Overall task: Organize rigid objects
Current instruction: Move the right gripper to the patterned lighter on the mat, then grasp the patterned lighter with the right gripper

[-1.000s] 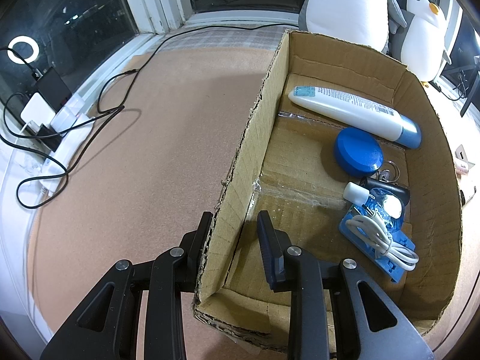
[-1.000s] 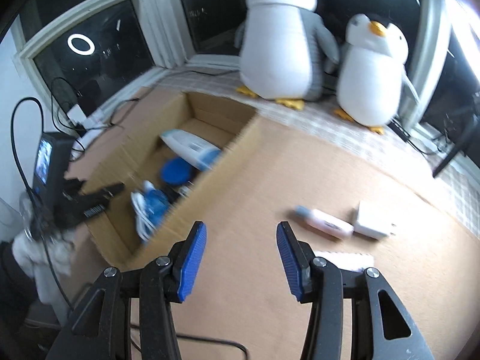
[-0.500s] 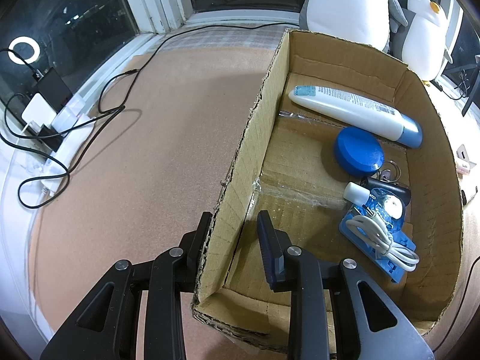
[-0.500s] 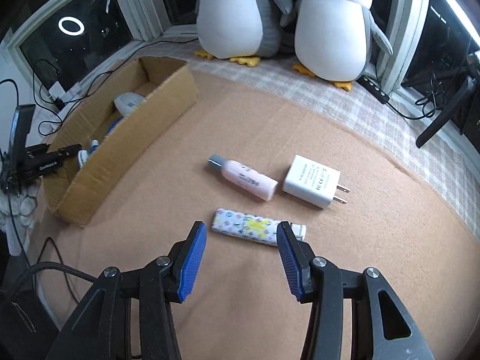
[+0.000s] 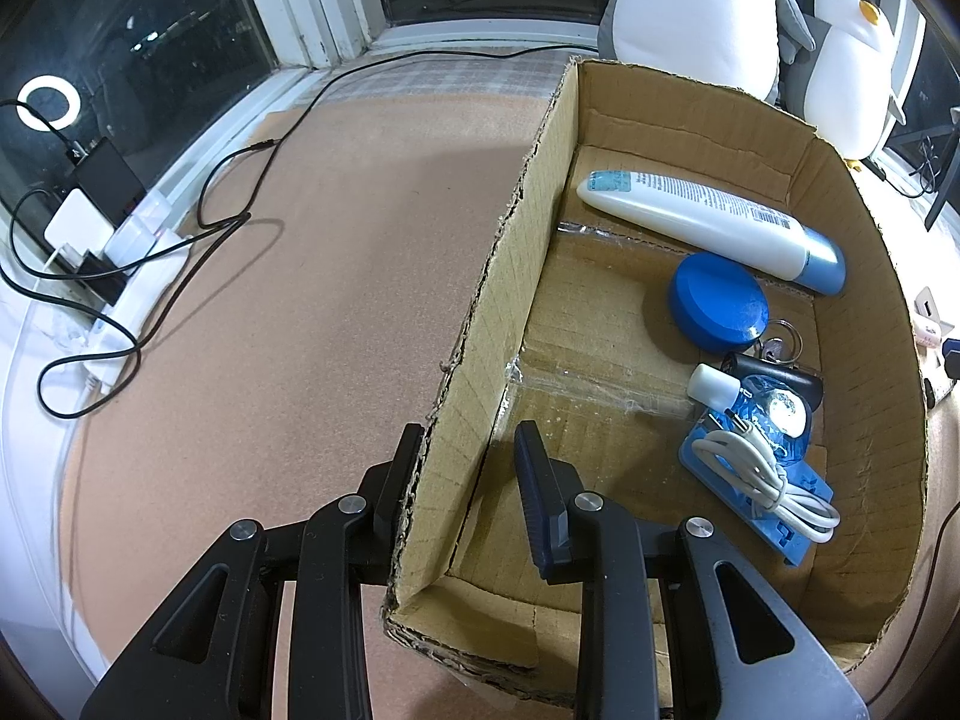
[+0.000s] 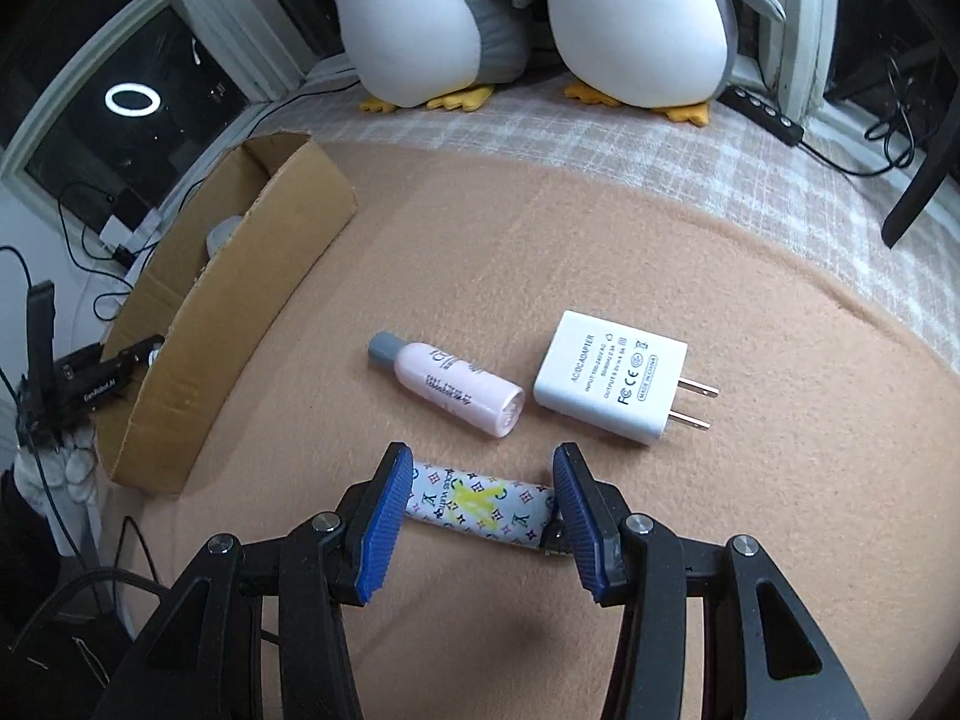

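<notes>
My left gripper [image 5: 471,456] straddles the left wall of the cardboard box [image 5: 492,324], one finger outside and one inside, jaws still apart. The box holds a white tube [image 5: 708,222], a blue lid [image 5: 717,309], keys, a small bottle and a white cable on a blue block [image 5: 762,474]. My right gripper [image 6: 483,489] is open, low over the mat, its fingers on either side of a patterned lighter [image 6: 477,507]. A pink bottle [image 6: 447,384] and a white AC adapter [image 6: 609,384] lie just beyond it. The box [image 6: 240,312] shows at the left there.
Two plush penguins [image 6: 432,18] stand at the back by the window. Black cables and a power strip [image 5: 114,252] lie at the left of the mat. A black cable with a remote [image 6: 762,114] runs at the back right.
My right gripper has swung away from the box, moved right and come down around the patterned lighter. My left gripper has stayed on the box wall.
</notes>
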Tool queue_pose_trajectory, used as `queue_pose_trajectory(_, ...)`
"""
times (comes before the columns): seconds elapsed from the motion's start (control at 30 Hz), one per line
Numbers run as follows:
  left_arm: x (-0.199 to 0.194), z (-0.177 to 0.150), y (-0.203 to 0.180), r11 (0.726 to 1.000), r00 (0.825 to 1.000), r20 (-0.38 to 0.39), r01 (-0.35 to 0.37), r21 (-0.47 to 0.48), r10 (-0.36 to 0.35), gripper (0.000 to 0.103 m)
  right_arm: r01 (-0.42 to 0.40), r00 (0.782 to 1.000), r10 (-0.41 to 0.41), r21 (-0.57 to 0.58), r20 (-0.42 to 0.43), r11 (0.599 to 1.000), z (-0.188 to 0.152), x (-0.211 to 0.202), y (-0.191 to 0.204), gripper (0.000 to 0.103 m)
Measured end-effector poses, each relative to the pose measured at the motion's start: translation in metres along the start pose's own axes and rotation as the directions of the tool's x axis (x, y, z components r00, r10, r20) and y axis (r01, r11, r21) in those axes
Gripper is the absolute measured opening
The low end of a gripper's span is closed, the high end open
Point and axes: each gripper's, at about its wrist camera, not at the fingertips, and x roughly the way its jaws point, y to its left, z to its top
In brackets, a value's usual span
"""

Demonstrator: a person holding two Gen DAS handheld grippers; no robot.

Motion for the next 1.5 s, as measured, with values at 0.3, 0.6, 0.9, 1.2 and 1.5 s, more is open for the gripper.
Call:
queue_pose_trajectory(0.3,0.000,0.000,0.000,1.000,1.000,0.002,-0.003,0.001,0.003,0.028,-0.012,0.999,0.011,-0.022,-0.046,1.000,-0.013,0.001,0.005,0.045)
queue_pose_trajectory(0.6,0.000,0.000,0.000,1.000,1.000,0.002,-0.003,0.000,0.003,0.028,0.146,0.988,-0.153,-0.167,-0.029,0.975,-0.029,0.011,0.043,0.045)
queue_pose_trajectory(0.9,-0.001,0.001,-0.001,1.000,1.000,0.002,-0.001,-0.004,0.001,0.028,0.226,0.972,-0.235,-0.233,-0.013,0.946,-0.025,0.019,0.053,0.029)
queue_pose_trajectory(1.2,-0.001,0.001,-0.001,1.000,1.000,0.002,-0.001,-0.004,0.001,0.027,0.248,0.968,-0.249,-0.192,0.020,0.950,-0.037,0.017,0.058,0.021)
queue_pose_trajectory(1.5,-0.001,0.001,-0.001,1.000,1.000,0.003,-0.002,-0.004,0.002,0.028,0.251,0.968,-0.248,-0.121,0.040,0.960,-0.046,0.012,0.060,0.021)
